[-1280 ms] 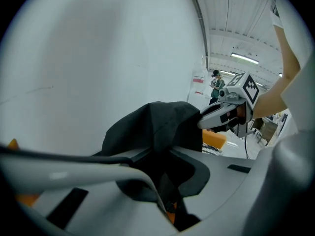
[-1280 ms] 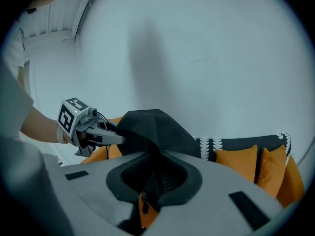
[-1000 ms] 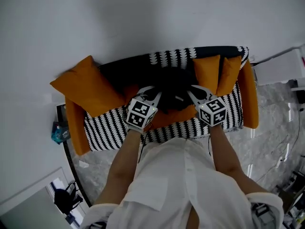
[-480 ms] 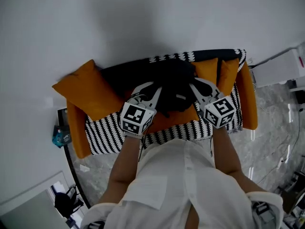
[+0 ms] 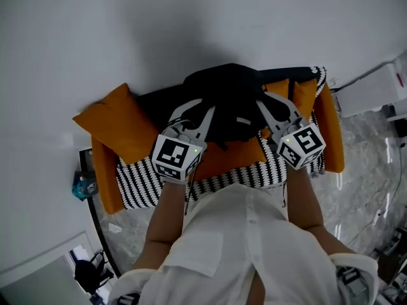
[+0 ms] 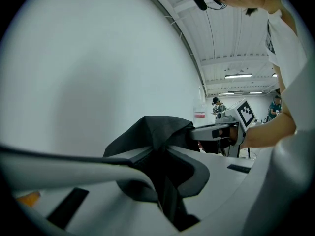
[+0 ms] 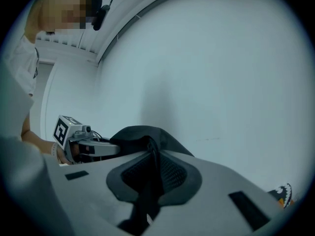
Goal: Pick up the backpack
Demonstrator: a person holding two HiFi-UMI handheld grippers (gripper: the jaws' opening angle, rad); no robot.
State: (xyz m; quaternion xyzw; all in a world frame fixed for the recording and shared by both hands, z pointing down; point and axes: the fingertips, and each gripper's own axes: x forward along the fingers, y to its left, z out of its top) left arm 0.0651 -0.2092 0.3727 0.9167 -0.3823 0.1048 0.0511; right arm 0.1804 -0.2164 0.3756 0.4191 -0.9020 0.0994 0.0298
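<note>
Black backpack (image 5: 227, 101) at frame centre, held up between both grippers over the sofa (image 5: 143, 182), top edge against the white wall (image 5: 127, 24). Left gripper (image 6: 160, 154) jaws pinched narrow on a fold of backpack fabric; right gripper (image 7: 149, 173) jaws likewise clamped on a black strap or seam. Both grips on opposite sides, the bag hanging between them. Orange seat cushion (image 5: 229, 154) shows below the bag, big orange pillow (image 5: 113, 118) left of frame. Progress: grasp done, and the lift looks mostly done; the bag's bottom is hidden, so probably clear of the seat, not certain. Left: raise fully clear and hold steady.
</note>
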